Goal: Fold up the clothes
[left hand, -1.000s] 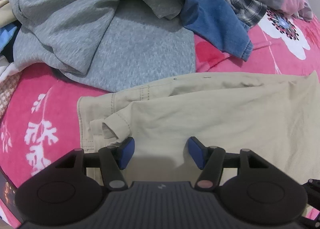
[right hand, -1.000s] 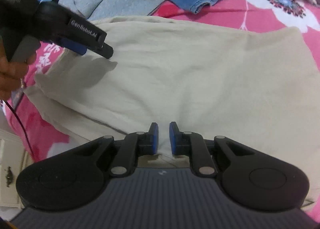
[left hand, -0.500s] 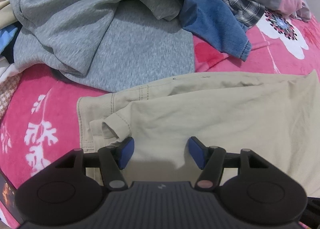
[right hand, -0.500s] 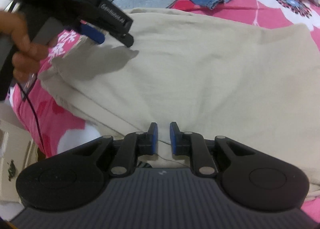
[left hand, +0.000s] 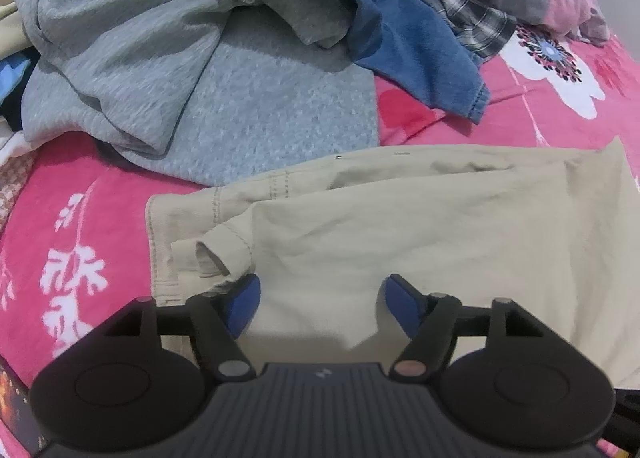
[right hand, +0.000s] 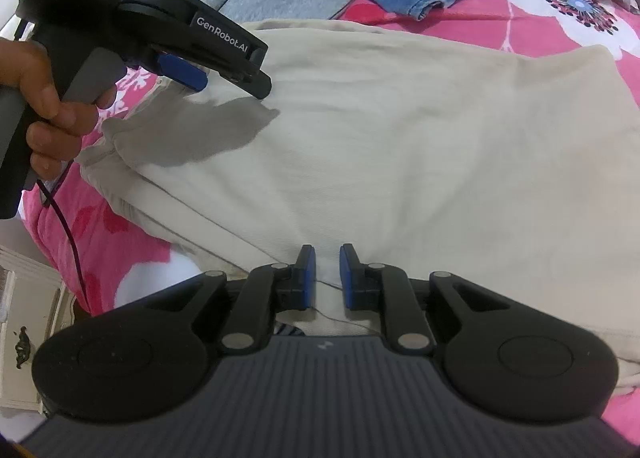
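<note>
Over the folded beige cotton trousers (left hand: 420,226), the left gripper (left hand: 322,300) is opening wide and empty, while the right gripper (right hand: 327,278) seemingly pinches their near edge.

The beige trousers (left hand: 420,226) are matt woven cloth with stitched seams, the grey sweatshirt (left hand: 256,110) looks fuzzy and heathered, the blue garment (left hand: 416,46) is denim-like, the pink bedsheet (left hand: 60,194) smooth printed cloth, the left gripper (left hand: 320,298) matt black plastic

Black left gripper (right hand: 224,70) marked "GenRobot.AI", blue-padded fingers (right hand: 182,72), grey trigger, dark red cable
</note>
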A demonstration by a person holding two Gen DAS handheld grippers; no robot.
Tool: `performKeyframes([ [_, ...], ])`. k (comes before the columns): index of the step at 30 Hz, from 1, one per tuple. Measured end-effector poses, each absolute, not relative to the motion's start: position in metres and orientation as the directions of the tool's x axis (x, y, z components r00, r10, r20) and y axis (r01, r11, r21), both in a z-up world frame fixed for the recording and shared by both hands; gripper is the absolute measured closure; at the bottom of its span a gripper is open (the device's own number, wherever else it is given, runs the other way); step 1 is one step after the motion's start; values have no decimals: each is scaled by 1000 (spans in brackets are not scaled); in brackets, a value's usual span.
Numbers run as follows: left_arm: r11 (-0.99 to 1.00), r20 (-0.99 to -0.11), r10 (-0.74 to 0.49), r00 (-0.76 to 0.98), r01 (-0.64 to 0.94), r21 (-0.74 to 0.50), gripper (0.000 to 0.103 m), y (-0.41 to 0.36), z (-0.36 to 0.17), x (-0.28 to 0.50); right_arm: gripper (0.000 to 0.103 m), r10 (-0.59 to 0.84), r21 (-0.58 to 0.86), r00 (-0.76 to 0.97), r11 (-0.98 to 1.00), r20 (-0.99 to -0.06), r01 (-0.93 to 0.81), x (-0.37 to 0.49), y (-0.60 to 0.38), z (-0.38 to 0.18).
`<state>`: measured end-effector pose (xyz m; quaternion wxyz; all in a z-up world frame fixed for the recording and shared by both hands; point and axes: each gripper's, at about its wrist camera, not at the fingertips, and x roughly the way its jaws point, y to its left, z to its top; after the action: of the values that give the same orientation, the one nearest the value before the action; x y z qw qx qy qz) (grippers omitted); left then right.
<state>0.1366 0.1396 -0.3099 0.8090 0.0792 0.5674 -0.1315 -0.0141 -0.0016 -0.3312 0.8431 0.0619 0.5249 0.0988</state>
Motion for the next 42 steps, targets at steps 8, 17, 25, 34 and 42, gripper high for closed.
performKeyframes([
  [8,950,-935,-129,331,311,-21,22,137,-310,134,90,231,206,438,973,-869,-106,-17,-1,-331],
  [17,950,-936,-123,331,311,-15,17,133,-312,134,90,233,209,439,972,-868,-104,-18,-2,-330],
  [25,952,-937,-115,331,307,-9,15,131,-311,134,90,234,212,436,972,-869,-101,-18,0,-329],
  [34,964,-857,-233,460,222,-143,20,158,-259,103,90,238,214,437,971,-867,-105,-18,1,-330],
  [42,925,-833,-368,412,251,-285,50,157,-255,36,89,335,328,485,939,-808,-102,-12,-33,-305],
])
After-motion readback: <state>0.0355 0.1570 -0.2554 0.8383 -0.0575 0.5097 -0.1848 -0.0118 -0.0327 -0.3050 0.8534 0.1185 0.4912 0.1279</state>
